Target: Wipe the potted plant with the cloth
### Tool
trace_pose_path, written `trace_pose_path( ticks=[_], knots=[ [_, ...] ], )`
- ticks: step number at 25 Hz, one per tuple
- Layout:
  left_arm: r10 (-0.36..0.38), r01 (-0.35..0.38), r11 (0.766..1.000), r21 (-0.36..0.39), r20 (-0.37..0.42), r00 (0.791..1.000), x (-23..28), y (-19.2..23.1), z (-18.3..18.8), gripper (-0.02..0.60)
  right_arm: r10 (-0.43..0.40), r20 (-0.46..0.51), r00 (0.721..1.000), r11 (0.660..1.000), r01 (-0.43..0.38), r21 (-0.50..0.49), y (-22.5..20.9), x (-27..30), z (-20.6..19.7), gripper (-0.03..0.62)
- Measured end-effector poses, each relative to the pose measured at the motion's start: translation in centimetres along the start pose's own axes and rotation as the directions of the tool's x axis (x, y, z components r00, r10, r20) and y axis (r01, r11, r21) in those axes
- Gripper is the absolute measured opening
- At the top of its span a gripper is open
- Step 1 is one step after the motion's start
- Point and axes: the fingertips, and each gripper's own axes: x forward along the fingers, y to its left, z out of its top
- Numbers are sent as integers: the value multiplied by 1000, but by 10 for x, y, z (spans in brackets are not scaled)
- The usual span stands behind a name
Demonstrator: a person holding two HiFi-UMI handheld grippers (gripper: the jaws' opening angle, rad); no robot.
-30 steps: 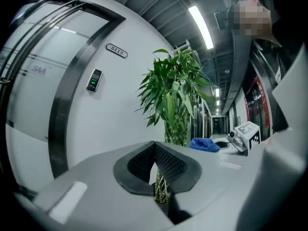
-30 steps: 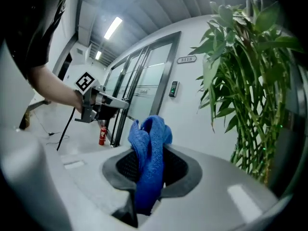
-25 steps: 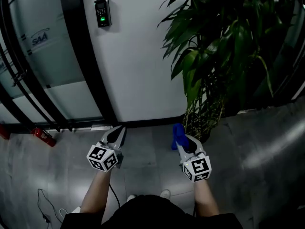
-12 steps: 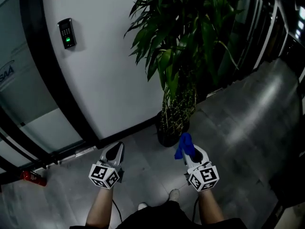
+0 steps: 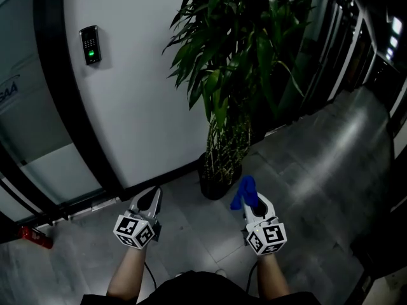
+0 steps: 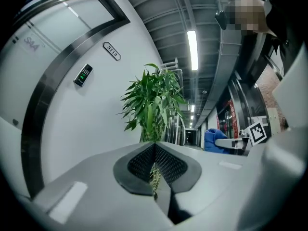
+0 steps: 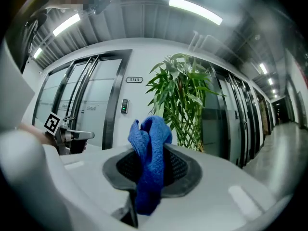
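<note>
Before the plant point(image 5: 236, 62), we hold: right gripper point(image 5: 252, 201) clamped on the blue cloth point(image 5: 244, 191); left gripper point(image 5: 151, 198) closed, pads together, empty.

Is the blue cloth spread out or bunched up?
Bunched up: the cloth stands crumpled, clamped in the right gripper.

Fluffy blue terry cloth point(image 7: 149, 150), polished grey floor point(image 5: 318, 164), matt white wall point(image 5: 140, 107), glossy green plant leaves point(image 5: 235, 56)
</note>
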Motion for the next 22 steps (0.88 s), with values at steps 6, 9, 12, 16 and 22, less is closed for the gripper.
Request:
trace_pose_path(
  ticks=[6,9,12,16,22],
  knots=[
    [26,-25,998,52,-15,1000,9,-15,-2,6,7,-12,1000,1000,-7,7,-20,-6,-6,86],
    [36,-35,997,69,-25,999,17,-21,-7,6,13,-9,1000,1000,-12,10,-33,-3,-7,86],
    [37,-35,997,67,-34,999,22,-30,-15,6,21,-11,1000,999,-20,25,-43,0,-13,86],
    [36,-33,997,65,-35,999,27,-38,-19,6,53,-15,999,998,-52,38,-49,11,-17,86],
    [69,-68,996,55,-25,997,23,-36,-21,6,90,2,996,996,-90,14,-48,22,-13,86]
  ],
)
